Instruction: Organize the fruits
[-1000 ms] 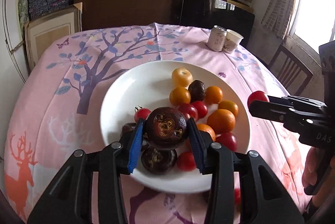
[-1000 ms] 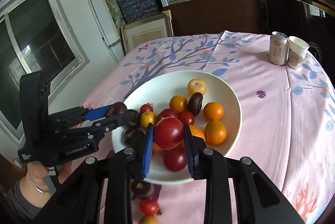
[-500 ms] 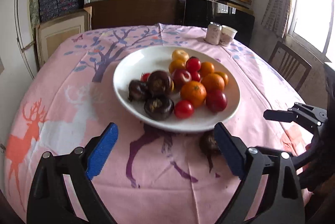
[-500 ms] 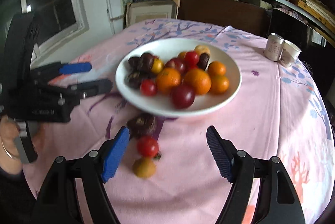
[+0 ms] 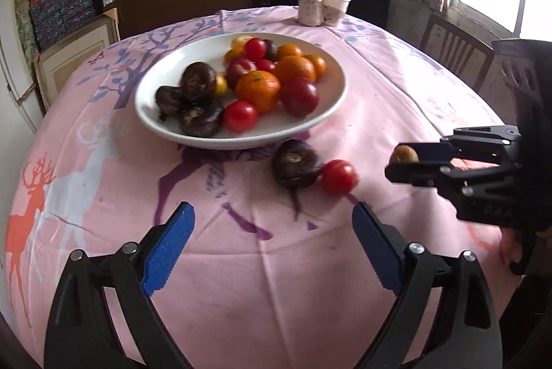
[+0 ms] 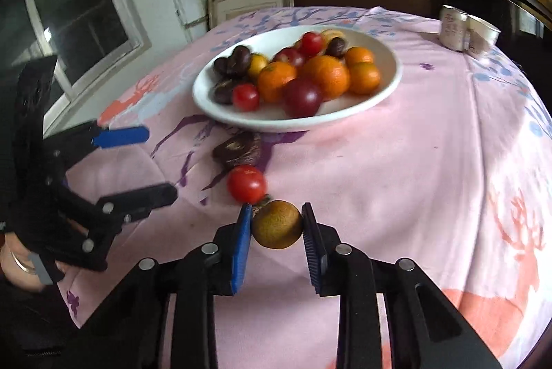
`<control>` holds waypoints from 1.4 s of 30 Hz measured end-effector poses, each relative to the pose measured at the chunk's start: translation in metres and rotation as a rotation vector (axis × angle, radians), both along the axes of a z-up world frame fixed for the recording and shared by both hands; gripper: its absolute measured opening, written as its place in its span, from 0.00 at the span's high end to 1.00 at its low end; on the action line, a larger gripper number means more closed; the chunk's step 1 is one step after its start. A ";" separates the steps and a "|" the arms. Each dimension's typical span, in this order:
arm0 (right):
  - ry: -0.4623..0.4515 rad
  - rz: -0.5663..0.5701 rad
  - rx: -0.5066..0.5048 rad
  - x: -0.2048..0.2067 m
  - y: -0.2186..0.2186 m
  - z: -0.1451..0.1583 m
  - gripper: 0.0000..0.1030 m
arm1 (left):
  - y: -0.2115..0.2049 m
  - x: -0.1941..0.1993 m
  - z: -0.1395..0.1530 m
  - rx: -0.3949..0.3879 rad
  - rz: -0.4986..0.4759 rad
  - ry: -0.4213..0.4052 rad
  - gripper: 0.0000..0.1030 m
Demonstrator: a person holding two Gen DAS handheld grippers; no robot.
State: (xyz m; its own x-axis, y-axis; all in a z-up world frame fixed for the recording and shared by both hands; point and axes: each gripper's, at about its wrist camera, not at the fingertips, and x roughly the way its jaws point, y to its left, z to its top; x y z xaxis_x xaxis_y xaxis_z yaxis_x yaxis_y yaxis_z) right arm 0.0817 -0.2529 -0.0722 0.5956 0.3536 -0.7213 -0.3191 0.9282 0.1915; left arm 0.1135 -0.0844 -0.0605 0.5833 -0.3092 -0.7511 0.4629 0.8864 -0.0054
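Pink tree-and-deer cloth covers the tabletop (image 5: 396, 86), where a white plate (image 6: 386, 86) holds the piled fruit. Just in front of the plate, a dark fruit (image 5: 296, 163) and a red tomato (image 5: 338, 176) lie touching on the cloth. Nearer than both, the right gripper (image 6: 276, 227) pinches a brownish-yellow fruit (image 6: 277, 224) beside the tomato; a light pinch on the round skin could let it slip and roll. The left gripper (image 5: 272, 241) hovers spread and empty, the loose pair lying ahead of it.
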 end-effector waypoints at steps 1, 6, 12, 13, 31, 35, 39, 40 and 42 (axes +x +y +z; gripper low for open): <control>-0.004 -0.045 0.011 0.000 -0.012 -0.001 0.72 | -0.010 0.001 -0.002 -0.012 -0.018 0.017 0.22; -0.002 -0.192 0.095 -0.001 -0.068 -0.002 0.72 | -0.051 0.012 -0.022 0.006 -0.046 0.096 0.45; 0.004 -0.181 0.120 -0.003 -0.072 -0.005 0.71 | -0.066 0.020 -0.025 -0.014 -0.046 0.124 0.70; 0.005 -0.179 0.122 -0.002 -0.073 -0.005 0.71 | -0.068 0.022 -0.025 -0.013 -0.045 0.122 0.70; -0.073 -0.084 0.163 0.026 -0.052 0.051 0.71 | 0.011 0.037 0.044 -0.151 0.044 -0.010 0.73; -0.066 -0.039 0.176 0.084 -0.022 0.076 0.71 | 0.022 0.087 0.054 -0.136 0.092 -0.030 0.73; -0.018 -0.053 0.162 0.141 0.003 0.072 0.70 | 0.027 0.126 0.052 -0.165 0.142 0.010 0.67; -0.004 -0.061 0.157 0.151 0.006 0.069 0.69 | 0.028 0.128 0.052 -0.159 0.156 0.000 0.54; 0.005 -0.085 0.142 0.159 0.009 0.064 0.64 | 0.030 0.124 0.054 -0.163 0.177 -0.034 0.37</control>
State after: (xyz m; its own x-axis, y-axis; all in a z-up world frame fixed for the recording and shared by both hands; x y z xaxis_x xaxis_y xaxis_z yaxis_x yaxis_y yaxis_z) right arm 0.2410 -0.2443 -0.0078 0.6242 0.4002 -0.6710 -0.2388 0.9155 0.3238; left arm 0.2374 -0.0541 -0.0063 0.6637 -0.3154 -0.6782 0.3024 0.9425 -0.1424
